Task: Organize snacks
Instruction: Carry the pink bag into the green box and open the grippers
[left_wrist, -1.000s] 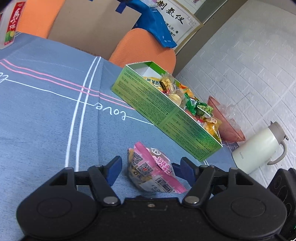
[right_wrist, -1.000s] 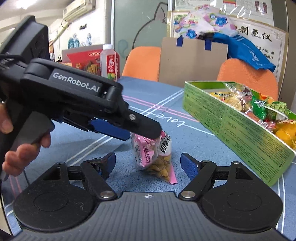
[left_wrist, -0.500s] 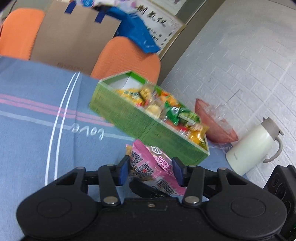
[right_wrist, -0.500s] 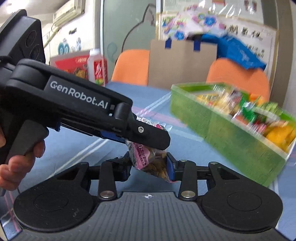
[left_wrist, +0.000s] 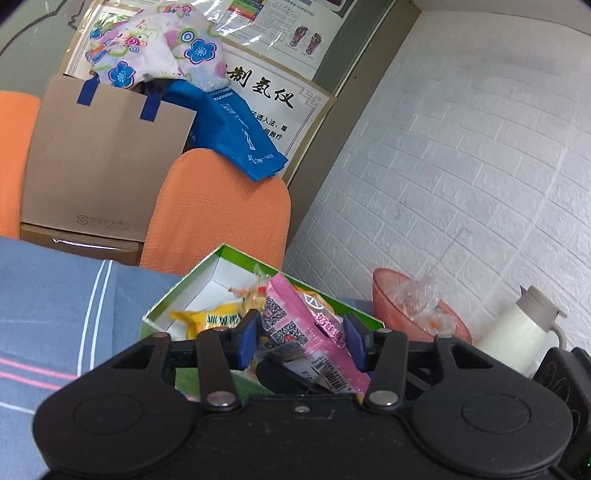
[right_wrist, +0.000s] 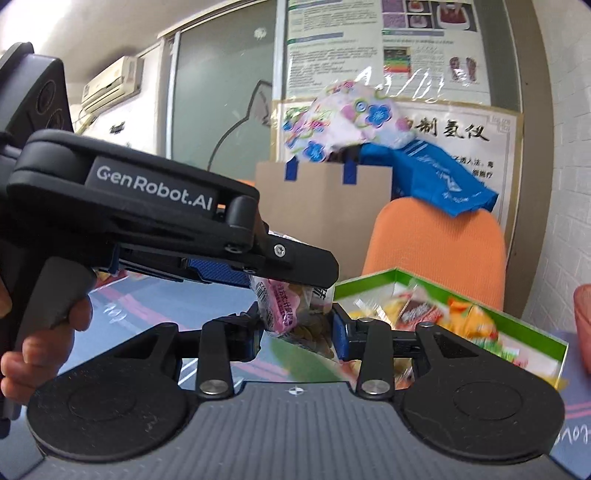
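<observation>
Both tools clamp one pink snack packet (left_wrist: 303, 332): the left tool (left_wrist: 301, 341) grips it with its pads set fairly wide, the right tool (right_wrist: 297, 332) pinches the packet's lower part. The packet hangs off the counter (left_wrist: 55, 314), just before the green box (left_wrist: 177, 291) of snacks.

My left wrist camera looks forward over its claw (left_wrist: 301, 341), close above the green snack box (left_wrist: 207, 275); my right wrist camera faces likewise, the left claw (right_wrist: 295, 273) crossing its view; both share the box (right_wrist: 406, 277), orange chair (left_wrist: 218, 206) and posters.
</observation>
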